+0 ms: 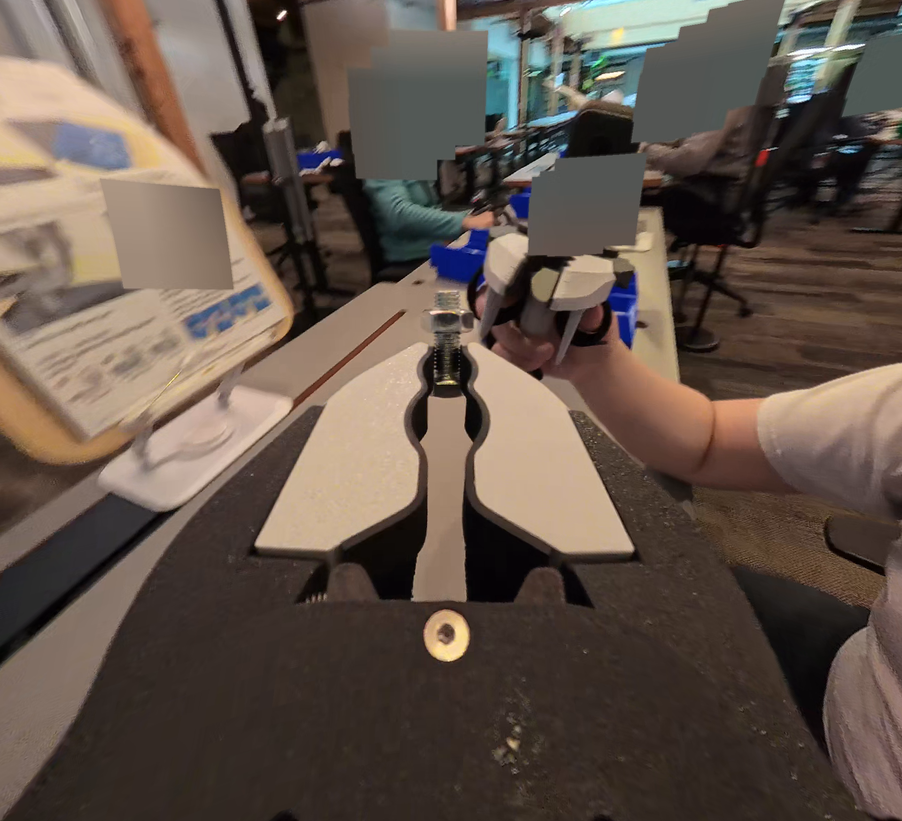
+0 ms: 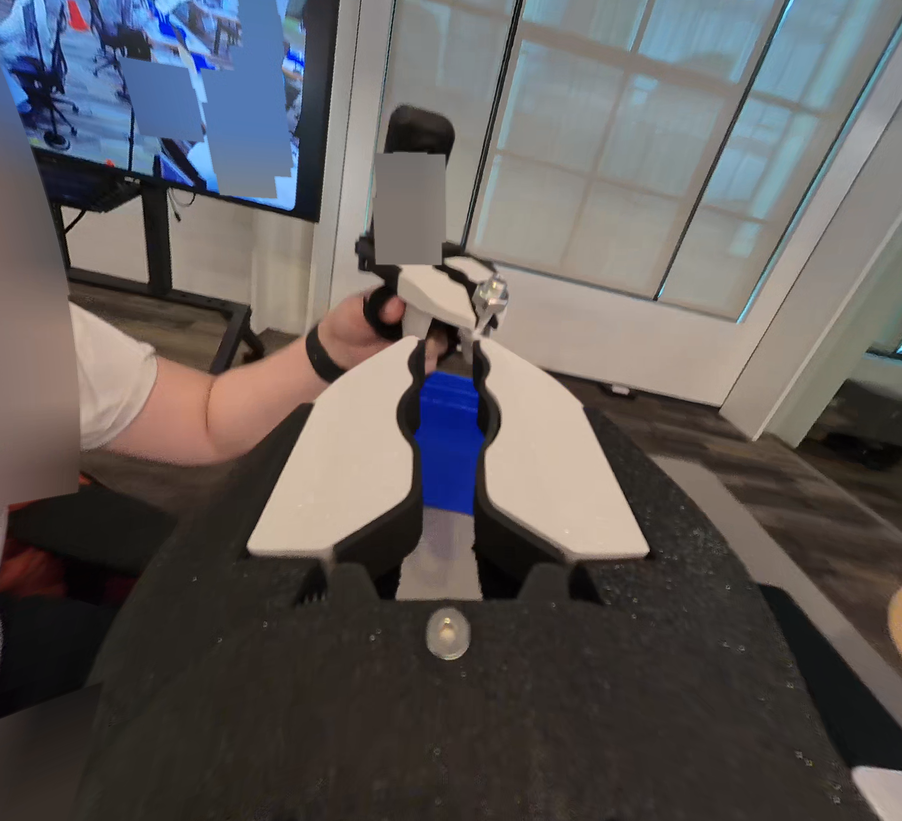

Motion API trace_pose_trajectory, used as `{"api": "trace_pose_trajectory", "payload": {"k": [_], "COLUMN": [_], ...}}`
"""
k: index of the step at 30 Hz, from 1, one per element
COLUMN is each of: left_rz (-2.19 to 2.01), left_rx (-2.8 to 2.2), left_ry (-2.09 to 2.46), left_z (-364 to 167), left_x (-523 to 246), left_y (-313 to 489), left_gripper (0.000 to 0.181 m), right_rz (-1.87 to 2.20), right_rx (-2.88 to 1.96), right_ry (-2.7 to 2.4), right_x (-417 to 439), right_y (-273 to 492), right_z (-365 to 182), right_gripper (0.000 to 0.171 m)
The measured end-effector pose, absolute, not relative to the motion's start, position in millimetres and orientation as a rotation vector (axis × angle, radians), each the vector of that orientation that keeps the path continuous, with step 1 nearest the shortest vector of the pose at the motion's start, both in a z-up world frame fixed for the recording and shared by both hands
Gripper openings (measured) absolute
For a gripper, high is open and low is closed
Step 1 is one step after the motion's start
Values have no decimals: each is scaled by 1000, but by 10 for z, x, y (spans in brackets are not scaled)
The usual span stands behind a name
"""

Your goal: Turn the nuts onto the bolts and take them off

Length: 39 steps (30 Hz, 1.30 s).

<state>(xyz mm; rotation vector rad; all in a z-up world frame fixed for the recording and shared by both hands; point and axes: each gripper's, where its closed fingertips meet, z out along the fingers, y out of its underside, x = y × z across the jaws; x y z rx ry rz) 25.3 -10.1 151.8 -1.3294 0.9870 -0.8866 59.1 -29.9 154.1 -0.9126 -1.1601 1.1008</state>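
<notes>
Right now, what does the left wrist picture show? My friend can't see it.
The left gripper pinches a silver threaded metal bolt upright between its white fingers, with a silver hexagonal nut screwed on near the top. To the right, a person's hand holds the right gripper near the nut, above a long grey table.

Left wrist view: the bolt (image 1: 446, 353) stands upright between the left gripper's (image 1: 446, 361) fingertips, the nut (image 1: 447, 320) on its shaft above them. The right gripper (image 1: 532, 344) hangs just right of the bolt, with bins (image 1: 456, 258) behind it on the table (image 1: 302, 363). A stand (image 1: 205, 446) sits at the left. Right wrist view: a bin (image 2: 448, 436) lies beneath the right gripper (image 2: 446, 351); a screen (image 2: 161, 51) stands behind at the left.
</notes>
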Motion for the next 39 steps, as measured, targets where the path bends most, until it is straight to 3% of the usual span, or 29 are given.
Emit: {"api": "trace_pose_trajectory", "payload": {"k": [6,11,39], "left_rz": [-1091,-1198,-1177], "left_rx": [-1148,-1083,-1078], "left_ry": [1075,1082,1129], "left_z": [1667,1699,1564], "left_x": [1033,1319,1315], "left_y": [-291,-294,-354], "left_gripper": [9,9,12], "right_rz": [1055,1066,1195], "right_rx": [-859,-935,-1029], "right_ry": [-1021,-1040,-1141], "right_x": [1215,1301,1148], "right_y": [-393,-294,-318], "right_z": [1973,1937,1761], "right_gripper": [12,13,9]}}
